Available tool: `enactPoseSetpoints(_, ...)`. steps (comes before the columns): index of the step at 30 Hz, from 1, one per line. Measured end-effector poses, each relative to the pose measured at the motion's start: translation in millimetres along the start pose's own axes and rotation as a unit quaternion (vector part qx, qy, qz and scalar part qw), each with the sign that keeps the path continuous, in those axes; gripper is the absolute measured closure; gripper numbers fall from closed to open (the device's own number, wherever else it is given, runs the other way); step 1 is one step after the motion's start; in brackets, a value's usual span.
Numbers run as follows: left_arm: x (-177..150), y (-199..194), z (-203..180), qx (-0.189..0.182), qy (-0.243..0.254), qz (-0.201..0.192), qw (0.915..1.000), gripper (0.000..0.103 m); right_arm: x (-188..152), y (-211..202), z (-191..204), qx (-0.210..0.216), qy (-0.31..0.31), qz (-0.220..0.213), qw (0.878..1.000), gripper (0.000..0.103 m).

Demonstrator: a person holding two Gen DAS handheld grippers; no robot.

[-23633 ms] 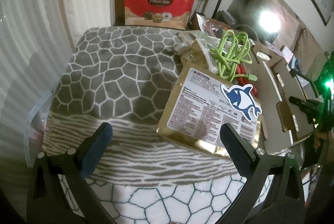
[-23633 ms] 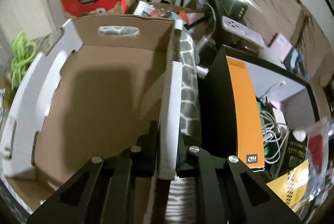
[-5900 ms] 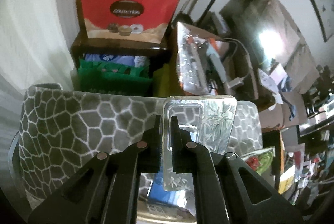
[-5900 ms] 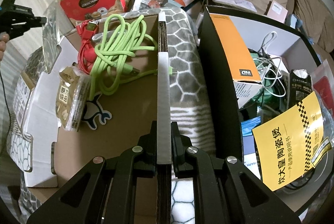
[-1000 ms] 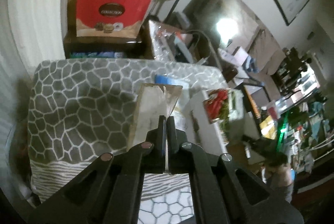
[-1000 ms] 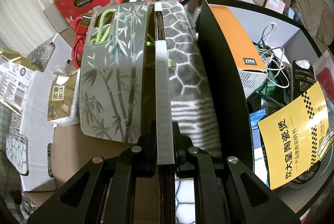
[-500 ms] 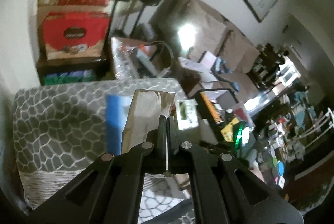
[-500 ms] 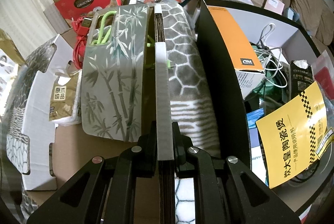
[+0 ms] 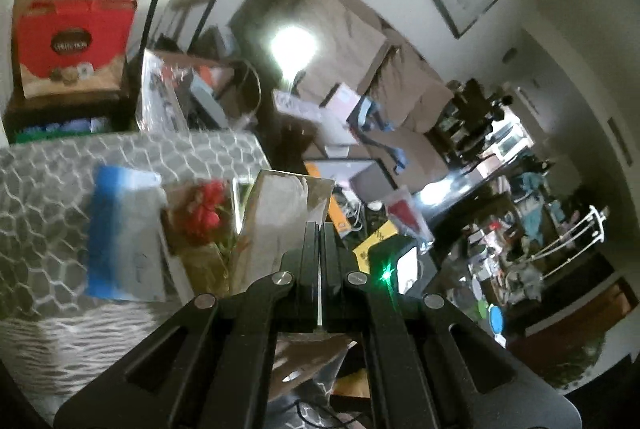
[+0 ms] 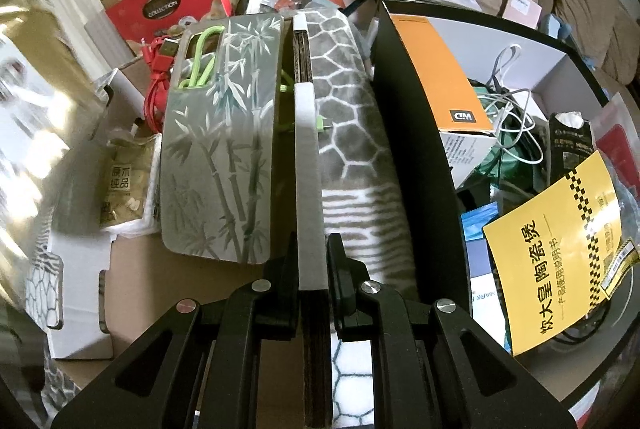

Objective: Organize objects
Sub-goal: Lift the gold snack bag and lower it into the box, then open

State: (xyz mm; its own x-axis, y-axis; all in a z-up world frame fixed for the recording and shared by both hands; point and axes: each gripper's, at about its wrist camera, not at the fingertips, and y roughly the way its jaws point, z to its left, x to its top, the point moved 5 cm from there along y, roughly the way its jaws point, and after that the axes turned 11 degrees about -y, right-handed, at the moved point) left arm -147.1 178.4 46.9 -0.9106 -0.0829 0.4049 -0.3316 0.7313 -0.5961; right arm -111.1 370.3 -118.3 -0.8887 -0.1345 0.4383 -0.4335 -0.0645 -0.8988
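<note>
Cardboard box [image 10: 200,293] lies open on the patterned blanket [image 10: 352,133], its right wall clamped by the right gripper [image 10: 313,269], whose jaws are closed on the white-edged cardboard wall near its near end; inside the box, against that right wall, a bamboo-printed phone case [image 10: 224,149] lies flat, covering much of a green cable [image 10: 200,61] whose loops show through the case's camera cutout; a red cable [image 10: 158,77] lies at the far left corner of the box, beside the case's far end; a small gold snack packet [image 10: 120,185] rests at the left edge of the box, just beside the case; the left gripper [image 9: 320,237] has its jaws pressed together on the edge of a gold foil pouch [image 9: 276,225], holding it up in the air above the blanket, the pouch hanging down past the jaws; in the right wrist view the same pouch shows as a blurred gold sheet at the far left, above the left wall of the box; to the right of the blanket stands a black bin [image 10: 416,149] with an orange and white box [image 10: 444,69], white cables [image 10: 516,117] and a yellow leaflet [image 10: 560,261] in it; a red gift bag [image 10: 160,5] stands beyond the far end of the box.
</note>
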Motion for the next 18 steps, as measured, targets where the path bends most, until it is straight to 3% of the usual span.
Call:
enactPoseSetpoints(6, -21, 44, 24, -0.007, -0.045, 0.026, 0.9986, 0.103, 1, -2, 0, 0.0, 0.001, -0.001, 1.0, 0.092)
enactPoseSetpoints(12, -39, 55, 64, 0.01, -0.091, 0.023, 0.9955, 0.103, 1, -2, 1, 0.003, 0.003, -0.001, 1.0, 0.092)
enactPoseSetpoints(18, -59, 54, 77, 0.039, -0.084, 0.022, 0.9955, 0.102, -1, -3, 1, 0.007, 0.008, -0.002, 1.0, 0.092)
